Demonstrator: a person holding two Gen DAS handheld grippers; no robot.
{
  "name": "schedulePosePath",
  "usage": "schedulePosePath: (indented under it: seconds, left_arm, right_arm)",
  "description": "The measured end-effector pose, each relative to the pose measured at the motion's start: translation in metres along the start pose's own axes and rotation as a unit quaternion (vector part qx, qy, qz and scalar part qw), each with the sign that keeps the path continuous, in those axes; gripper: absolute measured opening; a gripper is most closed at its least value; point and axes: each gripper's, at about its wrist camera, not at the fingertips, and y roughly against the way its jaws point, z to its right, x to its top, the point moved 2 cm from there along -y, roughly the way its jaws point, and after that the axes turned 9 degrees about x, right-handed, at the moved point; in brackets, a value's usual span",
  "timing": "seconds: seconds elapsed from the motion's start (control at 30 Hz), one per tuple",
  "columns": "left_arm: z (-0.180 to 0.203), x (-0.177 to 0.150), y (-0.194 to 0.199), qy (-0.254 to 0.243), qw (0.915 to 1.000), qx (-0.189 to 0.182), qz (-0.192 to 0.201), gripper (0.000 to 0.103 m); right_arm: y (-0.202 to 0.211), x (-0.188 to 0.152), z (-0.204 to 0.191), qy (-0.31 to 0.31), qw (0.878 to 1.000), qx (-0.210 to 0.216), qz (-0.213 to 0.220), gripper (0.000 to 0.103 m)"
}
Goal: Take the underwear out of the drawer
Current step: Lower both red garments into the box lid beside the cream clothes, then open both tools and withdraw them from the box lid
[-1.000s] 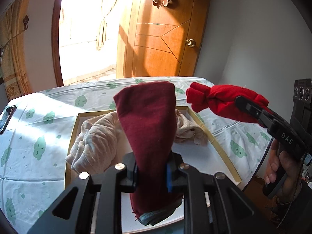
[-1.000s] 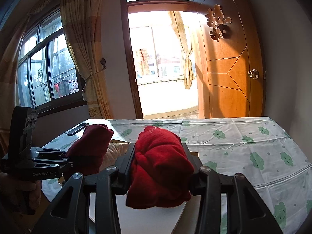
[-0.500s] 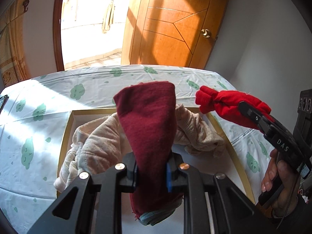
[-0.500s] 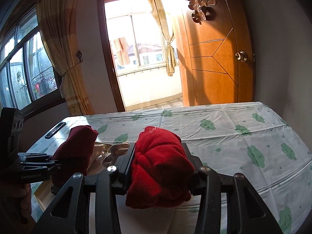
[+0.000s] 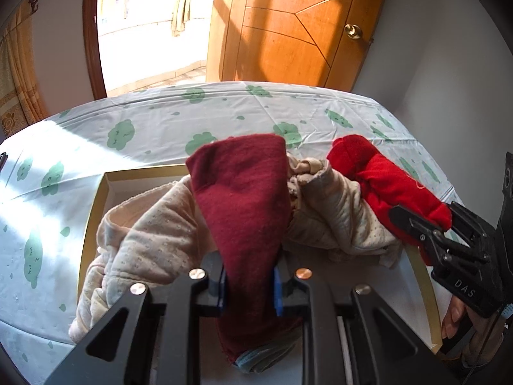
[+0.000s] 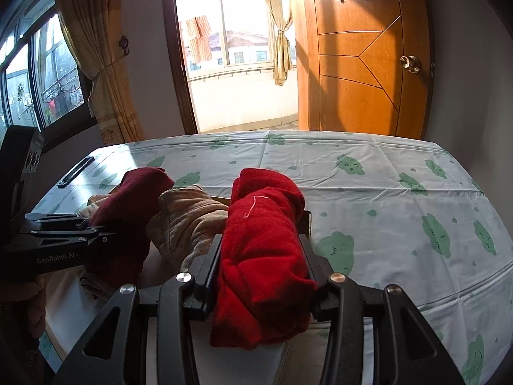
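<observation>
My left gripper (image 5: 248,284) is shut on dark maroon underwear (image 5: 243,199) and holds it above the drawer (image 5: 96,199), a shallow tray with a gold rim and white floor lying on the bed. My right gripper (image 6: 259,263) is shut on bright red underwear (image 6: 266,243), held over the drawer's right side. The red piece also shows in the left wrist view (image 5: 384,179), the maroon one in the right wrist view (image 6: 131,211). Beige dotted garments (image 5: 150,247) lie crumpled in the drawer beneath both.
The bed carries a white sheet with green cloud prints (image 6: 400,211). A dark remote (image 6: 75,171) lies at the bed's far left. A wooden door (image 6: 362,51) and a bright balcony doorway (image 6: 237,64) stand behind. A curtained window (image 6: 48,73) is on the left.
Both grippers have tilted down and moved lower toward the drawer, each still holding its garment. The beige garments look nearer and the door sits higher in view.
</observation>
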Motion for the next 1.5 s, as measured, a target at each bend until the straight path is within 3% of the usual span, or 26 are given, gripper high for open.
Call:
schedulePosePath:
  seconds: [0.1, 0.17, 0.3, 0.47, 0.57, 1.07, 1.5]
  left_arm:
    - [-0.001, 0.001, -0.003, 0.005, 1.0000, 0.000, -0.006, 0.021]
    - [0.001, 0.001, -0.005, -0.004, 0.9999, 0.006, -0.011, 0.029]
    - [0.003, 0.000, -0.004, -0.007, 0.9999, 0.006, -0.005, 0.033]
    - [0.004, -0.003, 0.008, -0.004, 0.9999, 0.004, 0.013, 0.054]
    - [0.004, -0.007, 0.020, -0.004, 0.9996, 0.001, 0.026, 0.061]
    - [-0.004, -0.045, 0.069, 0.020, 0.9977, -0.037, 0.052, 0.066]
    - [-0.009, -0.101, 0.123, 0.027, 0.9934, -0.074, 0.083, 0.070]
  right_arm:
    - [-0.010, -0.006, -0.002, 0.011, 0.999, 0.007, -0.044, 0.048]
    - [-0.013, -0.009, -0.002, 0.017, 0.998, 0.008, -0.057, 0.049]
    - [-0.010, -0.014, -0.001, 0.016, 0.998, 0.007, -0.057, 0.058]
    - [0.002, -0.018, -0.002, 0.011, 0.999, 0.006, -0.039, 0.065]
    - [0.008, -0.022, -0.009, 0.022, 0.999, 0.000, -0.039, 0.067]
    - [0.060, -0.050, -0.019, -0.006, 1.000, 0.016, -0.015, 0.068]
    - [0.108, -0.092, -0.071, -0.016, 0.995, 0.095, 0.003, 0.069]
